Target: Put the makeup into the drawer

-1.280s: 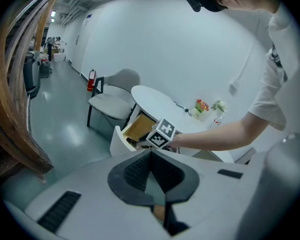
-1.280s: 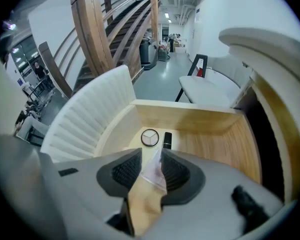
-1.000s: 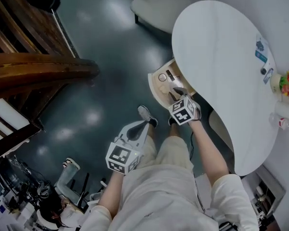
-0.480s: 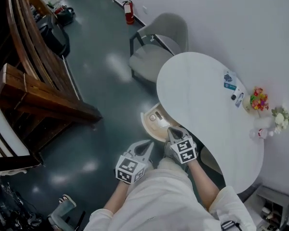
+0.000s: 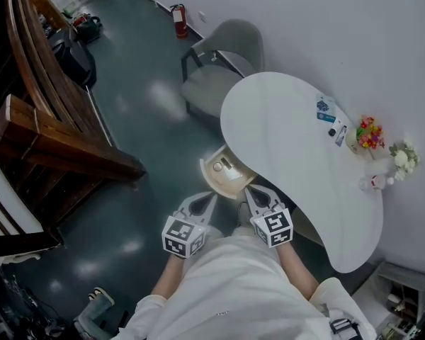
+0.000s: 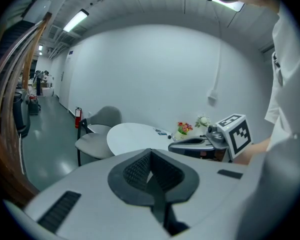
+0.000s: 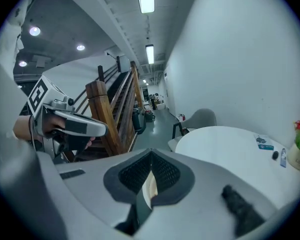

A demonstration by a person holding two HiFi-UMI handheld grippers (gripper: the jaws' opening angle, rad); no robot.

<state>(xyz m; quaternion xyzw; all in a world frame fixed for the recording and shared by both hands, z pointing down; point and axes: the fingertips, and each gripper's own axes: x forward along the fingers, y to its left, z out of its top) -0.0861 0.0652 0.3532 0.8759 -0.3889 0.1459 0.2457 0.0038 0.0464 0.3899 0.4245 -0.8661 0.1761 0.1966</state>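
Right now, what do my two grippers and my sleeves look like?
The left gripper and right gripper are light grey shells that taper to a point. Each carries a white cube with black square markers. The pads are dark and ribbed. No cables show. You wear a white top with short sleeves.

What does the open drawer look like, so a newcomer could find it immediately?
Find the big white kidney-shaped table by the wall. The drawer sticks out from under its edge nearest the person. It is the only rounded, pale beige tray there, open, with small items inside.
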